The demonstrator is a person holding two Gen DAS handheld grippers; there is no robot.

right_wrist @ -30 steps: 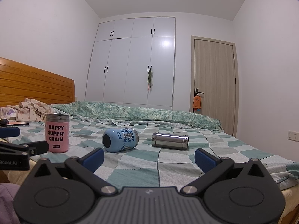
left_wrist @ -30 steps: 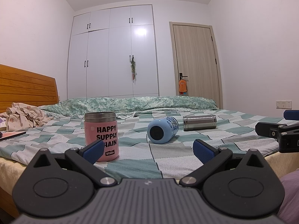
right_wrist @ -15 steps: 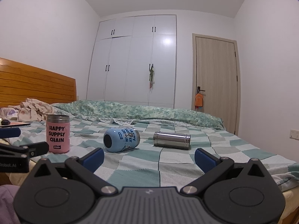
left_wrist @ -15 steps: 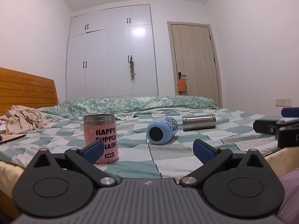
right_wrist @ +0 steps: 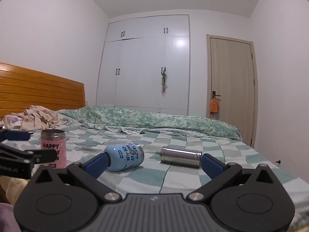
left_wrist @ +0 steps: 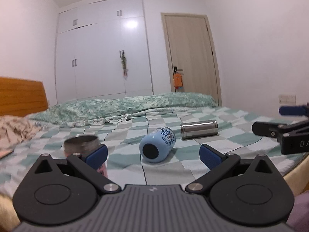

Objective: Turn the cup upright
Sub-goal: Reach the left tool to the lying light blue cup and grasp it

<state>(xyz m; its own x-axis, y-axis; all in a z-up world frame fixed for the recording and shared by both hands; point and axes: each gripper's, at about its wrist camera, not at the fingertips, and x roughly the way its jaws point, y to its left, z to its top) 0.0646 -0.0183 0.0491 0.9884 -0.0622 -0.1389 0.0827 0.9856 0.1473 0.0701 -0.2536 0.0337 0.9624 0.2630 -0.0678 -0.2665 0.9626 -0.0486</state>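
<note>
Blue cup lies on its side mid-bed, base toward left gripper, so both grippers, right gripper included, hold jaws wide for grasp.

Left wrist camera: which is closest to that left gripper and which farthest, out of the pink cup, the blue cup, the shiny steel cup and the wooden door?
From the left gripper, nearest first:
1. Pink cup, upright, right behind the left fingertip.
2. Blue cup, on its side, straight ahead.
3. Steel cup, on its side, further back to the right.
4. Wooden door, beyond the bed.
</note>
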